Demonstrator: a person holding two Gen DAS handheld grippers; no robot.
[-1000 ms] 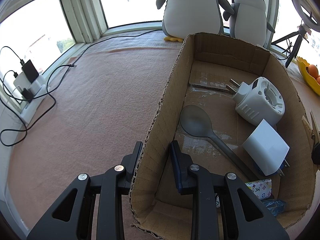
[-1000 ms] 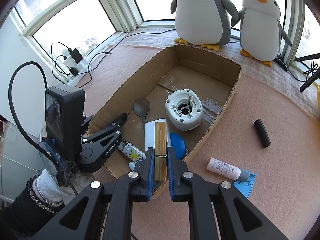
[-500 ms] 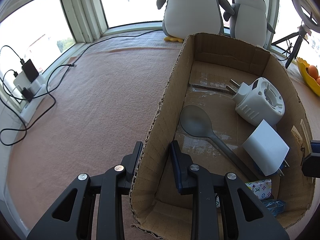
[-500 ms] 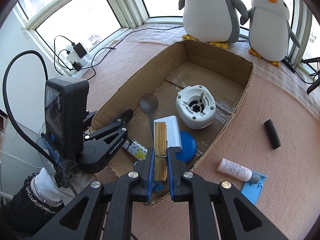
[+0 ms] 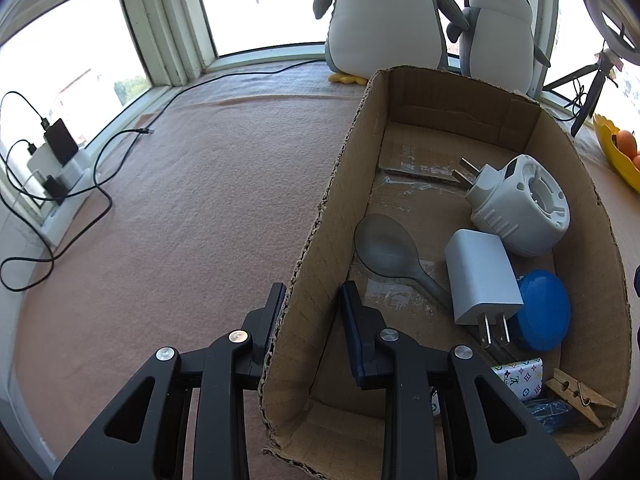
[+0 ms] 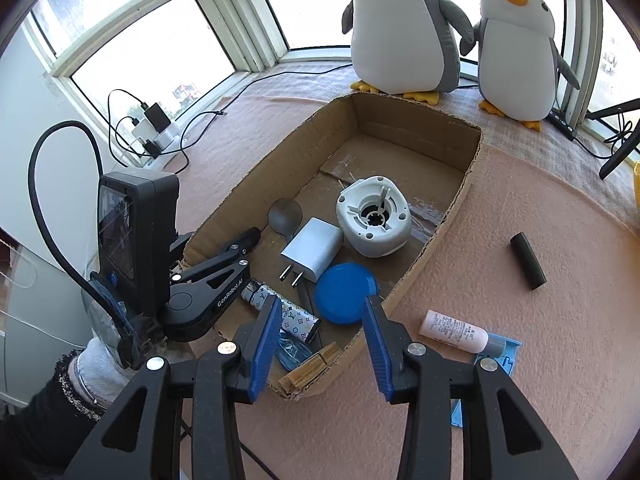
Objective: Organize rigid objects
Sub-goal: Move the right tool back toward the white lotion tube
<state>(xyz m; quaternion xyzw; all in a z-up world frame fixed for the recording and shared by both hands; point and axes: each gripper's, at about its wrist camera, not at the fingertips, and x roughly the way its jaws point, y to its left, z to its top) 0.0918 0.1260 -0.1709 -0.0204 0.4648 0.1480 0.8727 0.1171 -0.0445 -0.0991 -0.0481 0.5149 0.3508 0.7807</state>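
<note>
A cardboard box [image 6: 460,204] [image 5: 340,184] holds a grey spoon [image 5: 384,248], a white charger [image 6: 314,250], a white round plug device [image 6: 374,216], a blue lid [image 6: 344,298], a patterned lighter [image 6: 284,310] and a wooden clothespin [image 6: 310,370] [image 5: 578,394] lying in its near corner. My left gripper [image 5: 312,300] straddles the box's left wall, one finger outside and one inside, pinching the wall. My right gripper [image 6: 320,332] is open and empty above the box's near corner, over the clothespin.
On the pink cloth right of the box lie a black cylinder [image 6: 528,260], a small pink bottle [image 6: 454,332] and a blue flat piece [image 6: 500,354]. Two plush penguins [image 6: 404,28] stand at the back. Chargers and cables [image 6: 156,132] sit at the left window. A yellow fruit bowl [image 5: 618,152] is far right.
My right gripper opened and let go of the wooden clothespin, which now lies in the box's near corner. The gripper also moved forward over the box. The left gripper stayed on the wall.
</note>
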